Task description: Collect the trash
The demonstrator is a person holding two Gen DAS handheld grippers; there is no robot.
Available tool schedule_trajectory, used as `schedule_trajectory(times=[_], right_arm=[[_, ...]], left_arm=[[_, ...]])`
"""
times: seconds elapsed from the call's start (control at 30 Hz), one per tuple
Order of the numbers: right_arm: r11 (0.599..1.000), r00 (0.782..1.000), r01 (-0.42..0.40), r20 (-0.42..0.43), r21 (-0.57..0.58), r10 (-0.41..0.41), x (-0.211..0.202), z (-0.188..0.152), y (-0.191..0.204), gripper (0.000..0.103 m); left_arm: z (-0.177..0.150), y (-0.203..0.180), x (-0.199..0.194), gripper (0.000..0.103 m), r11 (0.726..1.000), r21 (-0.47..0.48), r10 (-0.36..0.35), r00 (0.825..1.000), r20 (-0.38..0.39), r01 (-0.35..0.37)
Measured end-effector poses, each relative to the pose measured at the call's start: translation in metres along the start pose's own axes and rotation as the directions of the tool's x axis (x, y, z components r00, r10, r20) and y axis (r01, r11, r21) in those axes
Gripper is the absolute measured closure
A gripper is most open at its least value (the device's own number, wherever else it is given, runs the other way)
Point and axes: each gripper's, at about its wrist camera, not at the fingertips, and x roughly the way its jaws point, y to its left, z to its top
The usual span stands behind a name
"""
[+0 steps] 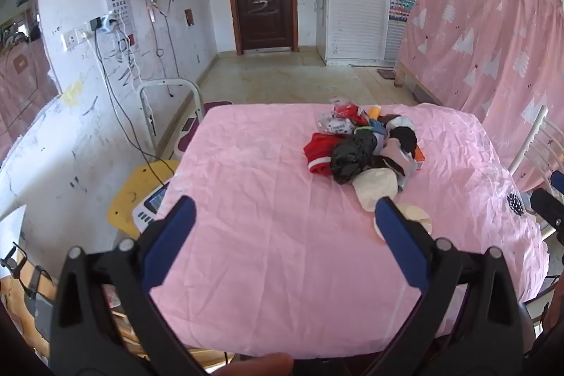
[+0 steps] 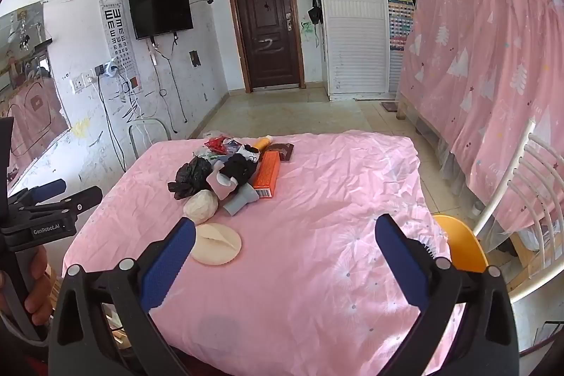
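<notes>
A heap of trash [image 1: 366,143] lies on the pink-covered table [image 1: 268,199]: a crumpled black bag [image 1: 349,154], a red wrapper [image 1: 319,152], a white wad [image 1: 375,187] and small packets. In the right wrist view the same heap [image 2: 232,175] shows an orange box [image 2: 269,175], a grey piece [image 2: 241,199] and a cream round pad [image 2: 218,244] nearest me. My left gripper [image 1: 285,217] stands open over bare cloth, short of the heap. My right gripper [image 2: 285,235] is open too, the pad just beside its left finger [image 2: 169,259]. Nothing is held.
A yellow stool [image 1: 141,189] with a small device stands left of the table, white chair frames [image 1: 169,104] beyond it. An orange chair [image 2: 461,245] and a white rail [image 2: 511,199] sit at the right. Pink curtains [image 2: 493,76] hang right; a brown door [image 2: 268,30] is far back.
</notes>
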Motion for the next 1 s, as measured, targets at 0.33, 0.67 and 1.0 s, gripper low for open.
schedule_trajectory(times=[0.33, 0.67, 1.0], right_arm=[[1.0, 1.0, -0.005, 0.002, -0.005, 0.005, 0.0002, 0.0009, 0.0017, 0.011], [1.0, 1.0, -0.007, 0.003, -0.002, 0.007, 0.0004, 0.0021, 0.0017, 0.011], [1.0, 1.0, -0.007, 0.003, -0.002, 0.007, 0.0002, 0.0027, 0.0016, 0.011]], left_arm=[[0.0, 0.0003, 0.0002, 0.006, 1.0, -0.005, -0.002, 1.0, -0.005, 0.002], [-0.0005, 0.0003, -0.0013, 0.006, 1.0, -0.008, -0.001, 1.0, -0.01, 0.001], [-0.0001, 0.0009, -0.0001, 0.006, 1.0, -0.009, -0.003, 1.0, -0.012, 0.003]])
